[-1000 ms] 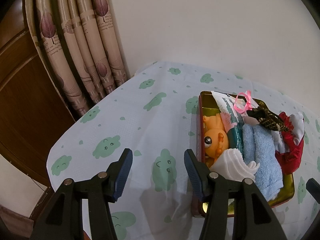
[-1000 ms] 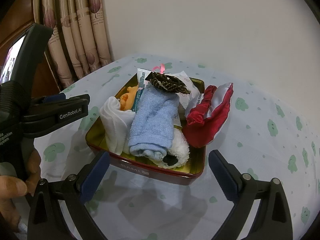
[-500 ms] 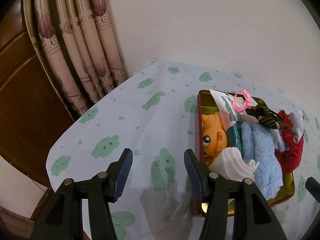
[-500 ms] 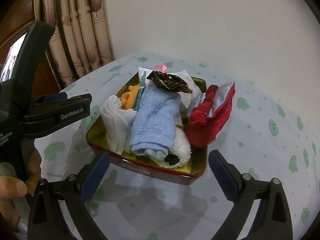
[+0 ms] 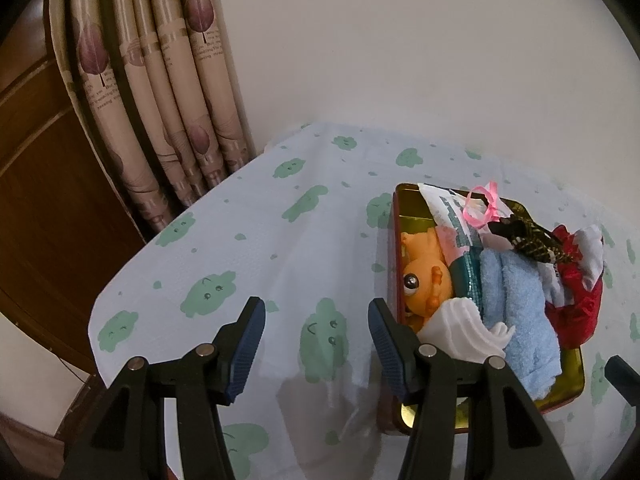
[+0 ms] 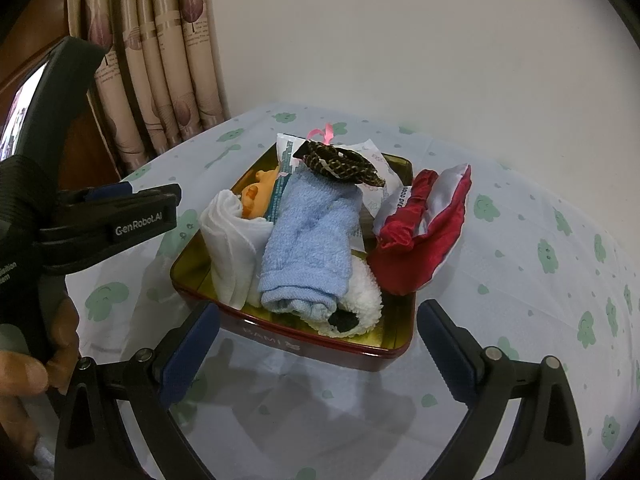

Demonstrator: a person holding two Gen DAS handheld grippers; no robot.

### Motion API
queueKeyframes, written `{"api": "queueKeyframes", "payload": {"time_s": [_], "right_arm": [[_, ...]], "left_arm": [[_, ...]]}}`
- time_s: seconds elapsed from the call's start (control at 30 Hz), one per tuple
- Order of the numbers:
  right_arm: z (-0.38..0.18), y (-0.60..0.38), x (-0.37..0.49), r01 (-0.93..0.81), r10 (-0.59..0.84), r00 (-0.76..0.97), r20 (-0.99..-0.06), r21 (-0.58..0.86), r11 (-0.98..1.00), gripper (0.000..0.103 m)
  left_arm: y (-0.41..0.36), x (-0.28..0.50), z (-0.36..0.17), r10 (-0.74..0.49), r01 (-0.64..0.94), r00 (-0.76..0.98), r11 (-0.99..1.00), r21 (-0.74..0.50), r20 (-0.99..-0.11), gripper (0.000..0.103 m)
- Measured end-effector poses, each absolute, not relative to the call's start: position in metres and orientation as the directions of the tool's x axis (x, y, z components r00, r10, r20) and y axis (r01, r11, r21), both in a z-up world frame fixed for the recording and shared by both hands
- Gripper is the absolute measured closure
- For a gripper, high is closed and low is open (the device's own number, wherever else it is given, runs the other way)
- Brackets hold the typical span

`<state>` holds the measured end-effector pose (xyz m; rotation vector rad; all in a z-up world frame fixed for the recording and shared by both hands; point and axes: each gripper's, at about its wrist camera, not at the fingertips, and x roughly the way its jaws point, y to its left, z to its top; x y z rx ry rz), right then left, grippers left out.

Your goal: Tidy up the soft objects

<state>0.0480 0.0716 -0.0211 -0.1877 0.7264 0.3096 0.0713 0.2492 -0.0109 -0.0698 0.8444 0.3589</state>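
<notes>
A red and gold tin tray (image 6: pixel 394 344) (image 5: pixel 568 392) on the cloth holds several soft things. Packed in it are a rolled blue towel (image 6: pixel 308 236) (image 5: pixel 516 308), a white cloth (image 6: pixel 228 244) (image 5: pixel 460 328), an orange toy (image 5: pixel 424 280) (image 6: pixel 256 196), a fluffy white roll (image 6: pixel 356 300), a dark scrunchie (image 6: pixel 340 162) (image 5: pixel 528 236), a pink ribbon (image 5: pixel 480 208) and printed packets (image 5: pixel 452 216). A red and white satin pouch (image 6: pixel 420 232) (image 5: pixel 576 296) leans over the right rim. My left gripper (image 5: pixel 316 344) is open over bare cloth left of the tray. My right gripper (image 6: pixel 318 348) is open, wide, in front of the tray.
The table wears a white cloth with green cloud faces (image 5: pixel 208 288) (image 6: pixel 552 252). Beige patterned curtains (image 5: pixel 160 92) and a brown wooden door (image 5: pixel 36 184) stand at the left, a plain wall behind. A hand (image 6: pixel 24 364) holds the left gripper's handle.
</notes>
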Motion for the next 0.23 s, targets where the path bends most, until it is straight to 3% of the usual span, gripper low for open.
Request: {"api": "queueKeyframes", "payload": {"time_s": [0.23], "right_arm": [[-0.0214,0.0721,0.0496,-0.343,0.211,0.702,-0.680,-0.063,0.937,0.005]], "left_arm": [[0.2451,0.0697,-0.0089,0.291,-0.326,0.620,0.940,0.097,-0.729,0.048]]}}
